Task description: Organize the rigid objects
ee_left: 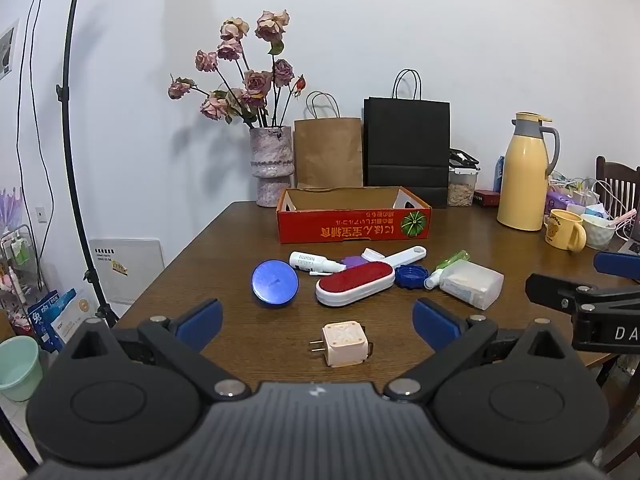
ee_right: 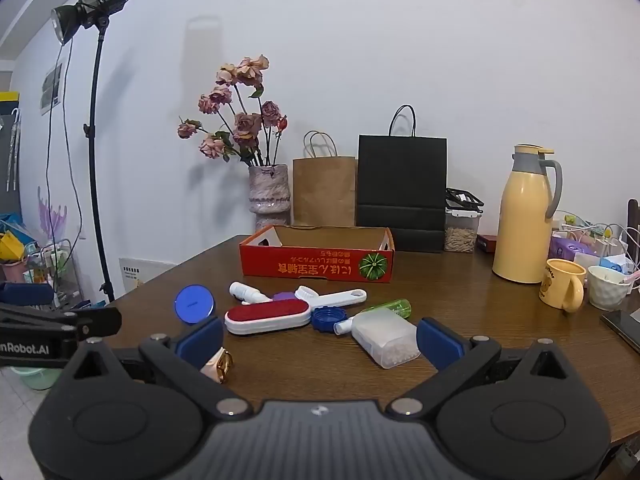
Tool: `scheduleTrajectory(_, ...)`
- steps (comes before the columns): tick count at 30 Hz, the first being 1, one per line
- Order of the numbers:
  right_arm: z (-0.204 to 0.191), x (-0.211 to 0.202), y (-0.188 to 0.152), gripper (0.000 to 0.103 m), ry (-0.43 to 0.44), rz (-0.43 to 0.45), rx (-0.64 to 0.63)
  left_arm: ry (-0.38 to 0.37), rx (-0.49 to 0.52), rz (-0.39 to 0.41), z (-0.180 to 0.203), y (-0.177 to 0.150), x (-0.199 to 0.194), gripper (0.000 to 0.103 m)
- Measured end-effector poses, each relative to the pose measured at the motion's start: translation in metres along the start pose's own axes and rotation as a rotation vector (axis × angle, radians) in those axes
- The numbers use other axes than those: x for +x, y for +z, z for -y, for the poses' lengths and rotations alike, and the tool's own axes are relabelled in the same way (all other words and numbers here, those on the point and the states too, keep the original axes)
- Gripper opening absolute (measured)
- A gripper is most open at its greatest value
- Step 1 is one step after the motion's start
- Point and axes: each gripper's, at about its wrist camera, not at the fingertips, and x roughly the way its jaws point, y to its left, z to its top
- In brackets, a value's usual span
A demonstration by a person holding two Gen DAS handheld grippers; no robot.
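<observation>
On the desk: pretty much everything, brown wood desk [ee_left: 208,248] with stuff spread over the middle
Box: red cardboard box [ee_left: 354,229] at the back, open top, can't see anything inside it from here
Thermos: yellow jug [ee_left: 524,172] off to the right, yellow mug [ee_left: 566,229] beside it
Lint brush: white with a red pad [ee_left: 354,283], middle of the pile, its end touching the blue ridged cap [ee_left: 411,277]
Clear case: frosted plastic box [ee_left: 472,283] at the right end of the pile
Blue lid: round disc [ee_left: 275,282] tilted up, left of the brush
Charger: small beige plug cube [ee_left: 344,344], alone near the front edge, well apart from the pile
Left gripper [ee_left: 318,318]: jaws spread wide, nothing in them, charger sits between them
Right gripper [ee_right: 320,338]: jaws spread too, empty, hanging above the clear case
</observation>
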Motion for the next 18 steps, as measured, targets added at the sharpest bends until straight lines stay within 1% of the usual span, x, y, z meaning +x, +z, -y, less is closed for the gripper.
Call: scheduleTrajectory(18, -0.0012, -0.0011, -0.0005, 0.103, 0.000, -0.002, 0.000, -0.001, -0.006, 0.003, 0.0011, 0.0002, 0.0010, 0.103)
